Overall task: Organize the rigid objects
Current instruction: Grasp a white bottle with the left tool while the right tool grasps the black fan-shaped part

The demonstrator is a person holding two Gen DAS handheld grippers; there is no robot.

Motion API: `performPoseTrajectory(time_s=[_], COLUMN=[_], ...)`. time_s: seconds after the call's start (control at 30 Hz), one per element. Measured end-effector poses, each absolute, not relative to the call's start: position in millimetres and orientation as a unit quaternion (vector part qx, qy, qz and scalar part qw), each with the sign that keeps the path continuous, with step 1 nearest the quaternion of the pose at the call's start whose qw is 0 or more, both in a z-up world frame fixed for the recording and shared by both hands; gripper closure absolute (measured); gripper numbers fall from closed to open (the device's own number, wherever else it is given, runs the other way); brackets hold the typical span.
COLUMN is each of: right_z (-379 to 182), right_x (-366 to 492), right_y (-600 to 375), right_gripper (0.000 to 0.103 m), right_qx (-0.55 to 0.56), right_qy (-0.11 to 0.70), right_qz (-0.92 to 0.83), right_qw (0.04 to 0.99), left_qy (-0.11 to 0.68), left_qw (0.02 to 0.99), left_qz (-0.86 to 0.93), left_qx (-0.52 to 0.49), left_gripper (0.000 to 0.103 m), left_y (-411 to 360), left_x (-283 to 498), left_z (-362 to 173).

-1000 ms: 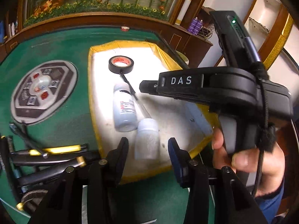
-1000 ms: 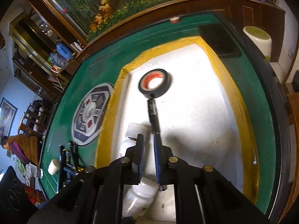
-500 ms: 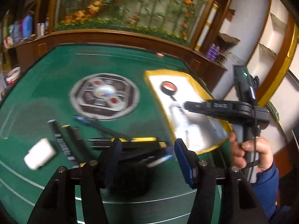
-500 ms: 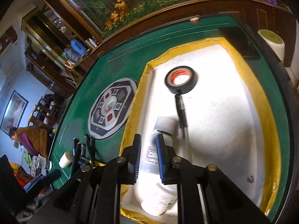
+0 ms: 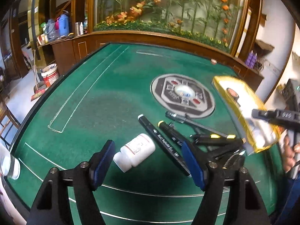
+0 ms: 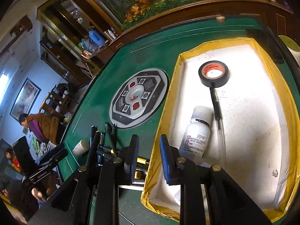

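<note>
My left gripper [image 5: 150, 161] is open and empty, just above a white pill bottle [image 5: 136, 151] lying on the green felt table [image 5: 93, 103]; the bottle lies between the two fingers. Black pens and markers [image 5: 165, 140] lie to its right. My right gripper [image 6: 148, 157] is open and empty above the near left rim of the yellow-edged white tray [image 6: 253, 131]. In the tray lie a black tape roll [image 6: 213, 73], a black pen [image 6: 216, 106] and a white bottle [image 6: 196, 131]. A second bottle is mostly hidden under the right fingers.
A round grey control panel [image 5: 182, 95] is set in the table's middle. The tray also shows at the right in the left wrist view [image 5: 243, 112]. A clear jar [image 5: 7, 165] stands at the table's near left edge. People sit beyond the table [image 6: 41, 125].
My left gripper has swung left, from over the tray to the white bottle on the felt. My right gripper has opened, released the pen in the tray and drawn back to the rim.
</note>
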State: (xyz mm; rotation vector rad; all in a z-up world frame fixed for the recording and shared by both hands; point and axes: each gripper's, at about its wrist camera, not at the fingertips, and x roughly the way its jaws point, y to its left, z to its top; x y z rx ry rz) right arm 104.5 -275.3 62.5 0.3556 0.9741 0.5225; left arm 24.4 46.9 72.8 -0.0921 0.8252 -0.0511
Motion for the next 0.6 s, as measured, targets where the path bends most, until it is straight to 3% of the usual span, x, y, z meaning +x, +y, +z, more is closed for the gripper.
performPoseTrajectory(time_s=[0.13, 0.3, 0.4, 0.6], right_z=[63, 68, 69, 62], right_x=[104, 97, 90, 74], right_y=[-275, -265, -249, -206], right_gripper=[0.077, 0.075, 0.067, 0.062], right_qx=[0.169, 0.164, 0.149, 0.122], right_qy=[0.46, 0.454, 0.454, 0.469], right_qz=[0.252, 0.276, 0.313, 0.392], right_qw=[0.835, 0.831, 0.82, 0.782], left_qy=[0.411, 0.428, 0.438, 0.441], left_qw=[0.911, 0.904, 0.899, 0.897], left_qz=[-0.005, 0.003, -0.002, 0.011], left_qx=[-0.002, -0.008, -0.024, -0.017], left_gripper=[0.017, 0.018, 0.046, 0.048], left_y=[37, 43, 46, 34], left_x=[33, 50, 55, 42], left_z=[56, 39, 33, 33])
